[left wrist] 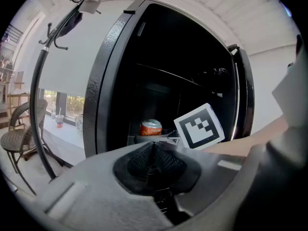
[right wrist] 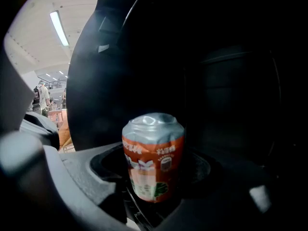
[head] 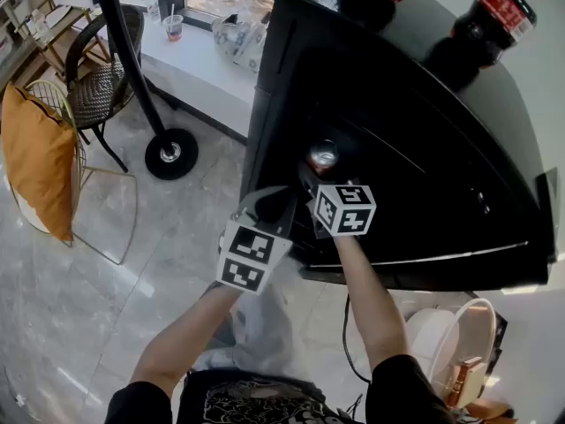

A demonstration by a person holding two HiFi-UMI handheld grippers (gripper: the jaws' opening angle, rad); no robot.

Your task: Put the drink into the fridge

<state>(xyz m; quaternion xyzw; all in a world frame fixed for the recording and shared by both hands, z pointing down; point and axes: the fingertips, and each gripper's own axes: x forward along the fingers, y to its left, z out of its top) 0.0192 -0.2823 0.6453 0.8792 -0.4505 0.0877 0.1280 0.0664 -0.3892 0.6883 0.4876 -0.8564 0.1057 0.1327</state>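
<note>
R: my right gripper (right wrist: 153, 189) is clamped on the orange drink can (right wrist: 154, 153) | can: upright, at the open fridge's (head: 415, 175) dark mouth | L: my left gripper (left wrist: 153, 160) has jaws together, empty, just beside the right

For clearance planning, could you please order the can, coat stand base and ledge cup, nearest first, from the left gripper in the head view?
1. Can, just ahead-right, in the right gripper's tongs.
2. Coat stand base, down to the left.
3. Cup, far left, on the ledge.
</note>
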